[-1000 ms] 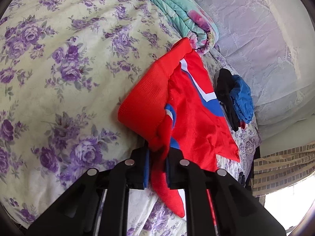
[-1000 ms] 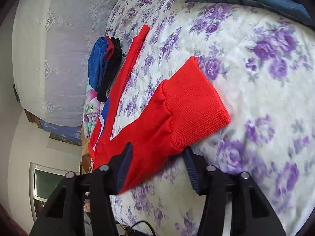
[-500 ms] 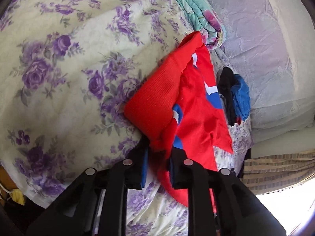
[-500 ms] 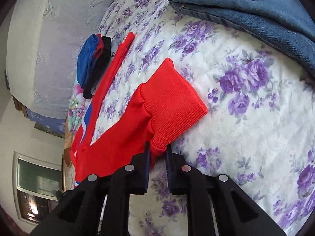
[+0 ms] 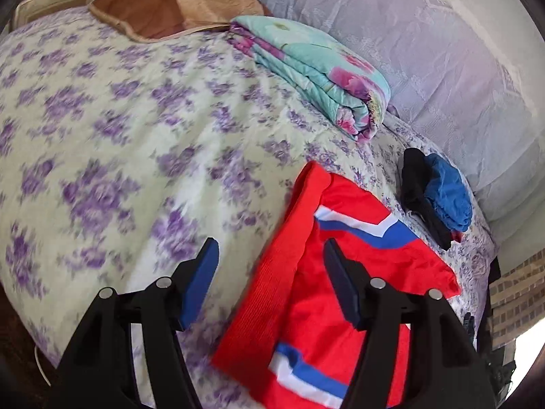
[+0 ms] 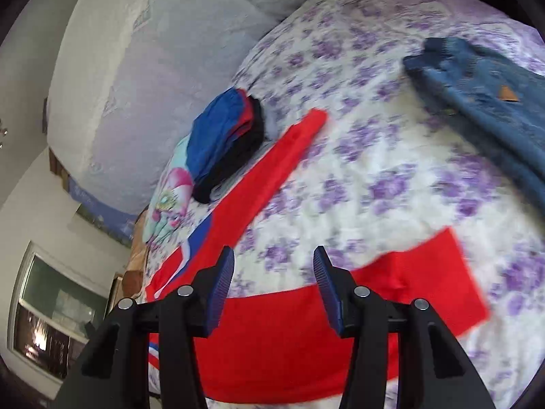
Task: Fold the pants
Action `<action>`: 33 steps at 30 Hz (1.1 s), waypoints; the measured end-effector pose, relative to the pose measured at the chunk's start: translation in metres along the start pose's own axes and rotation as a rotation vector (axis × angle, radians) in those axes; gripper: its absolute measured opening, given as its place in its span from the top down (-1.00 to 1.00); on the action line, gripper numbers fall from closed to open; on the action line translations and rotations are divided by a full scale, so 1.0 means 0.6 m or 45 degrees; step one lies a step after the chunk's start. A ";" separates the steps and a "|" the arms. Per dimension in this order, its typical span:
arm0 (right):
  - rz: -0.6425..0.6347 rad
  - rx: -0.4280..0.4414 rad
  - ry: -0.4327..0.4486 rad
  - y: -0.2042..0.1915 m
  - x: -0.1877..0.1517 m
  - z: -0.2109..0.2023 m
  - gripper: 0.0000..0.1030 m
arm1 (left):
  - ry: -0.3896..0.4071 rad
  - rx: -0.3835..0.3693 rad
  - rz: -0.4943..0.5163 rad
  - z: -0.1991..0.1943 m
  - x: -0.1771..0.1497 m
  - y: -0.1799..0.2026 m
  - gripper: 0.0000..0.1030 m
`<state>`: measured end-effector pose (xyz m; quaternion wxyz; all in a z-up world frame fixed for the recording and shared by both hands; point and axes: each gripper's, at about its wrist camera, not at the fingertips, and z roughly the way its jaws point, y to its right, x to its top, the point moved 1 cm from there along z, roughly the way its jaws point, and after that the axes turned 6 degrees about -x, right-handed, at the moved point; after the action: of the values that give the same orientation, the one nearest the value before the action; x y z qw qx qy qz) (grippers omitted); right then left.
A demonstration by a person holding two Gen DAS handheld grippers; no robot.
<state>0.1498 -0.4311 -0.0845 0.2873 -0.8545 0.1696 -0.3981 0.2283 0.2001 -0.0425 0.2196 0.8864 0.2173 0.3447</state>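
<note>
The red pants [image 5: 306, 293] with white and blue stripes lie on the purple-flowered bedsheet [image 5: 119, 143]. In the left wrist view my left gripper [image 5: 270, 274] hovers above their ribbed cuff, its jaws opening and the cloth lying below them, not pinched. In the right wrist view the red pants [image 6: 272, 334] spread flat, one leg reaching away and the other cuff to the right. My right gripper [image 6: 274, 281] is above them, jaws opening, nothing between the pads.
A folded turquoise floral blanket [image 5: 316, 71] and a brown pillow [image 5: 170, 6] lie at the bed's far side. A small pile of blue, red and black clothes [image 6: 224, 139] sits near the wall. Folded blue jeans [image 6: 487, 102] lie on the right.
Both grippers let go of the red pants, opened and rose away from the bed. The cloth dropped flat on the sheet.
</note>
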 end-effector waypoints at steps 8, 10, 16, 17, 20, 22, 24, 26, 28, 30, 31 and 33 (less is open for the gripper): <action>-0.150 0.148 -0.167 -0.172 0.033 0.204 -0.03 | -0.142 0.002 0.046 0.122 0.057 0.024 -0.21; -0.126 0.128 -0.222 -0.178 0.036 0.255 -0.03 | -0.167 0.043 0.036 0.148 0.061 0.012 -0.21; 0.020 0.042 -0.411 -0.103 0.011 0.369 0.04 | -0.229 -0.006 -0.056 0.190 0.062 -0.036 -0.31; 0.014 0.052 -0.426 -0.103 0.011 0.366 0.05 | -0.228 -0.009 -0.052 0.189 0.061 -0.035 -0.32; 0.002 0.030 -0.448 -0.110 0.012 0.358 0.01 | -0.184 -0.003 -0.041 0.177 0.064 -0.025 -0.33; -0.048 0.007 -0.445 -0.122 0.012 0.349 -0.15 | -0.116 -0.016 -0.014 0.161 0.074 -0.013 -0.33; -0.101 0.044 -0.376 -0.138 0.018 0.330 -0.40 | -0.059 -0.044 0.036 0.146 0.083 0.004 -0.49; -0.160 0.113 -0.286 -0.150 0.026 0.300 -0.70 | -0.027 -0.054 0.106 0.140 0.086 0.019 -0.71; -0.209 0.118 -0.191 -0.157 0.031 0.279 -0.93 | -0.008 -0.029 0.160 0.146 0.083 0.025 -0.74; -0.242 0.086 -0.110 -0.158 0.030 0.270 -0.93 | -0.046 -0.048 0.156 0.163 0.075 0.020 -0.74; -0.256 0.054 -0.099 -0.157 0.026 0.270 -0.93 | -0.066 -0.071 0.140 0.172 0.070 0.016 -0.74; -0.282 0.017 -0.125 -0.152 0.017 0.278 -0.93 | -0.108 -0.073 0.141 0.190 0.060 0.013 -0.75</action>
<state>0.2913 -0.3061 -0.1080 0.2553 -0.8845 0.0571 -0.3864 0.3346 0.1859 -0.0956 0.2344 0.9042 0.1485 0.3246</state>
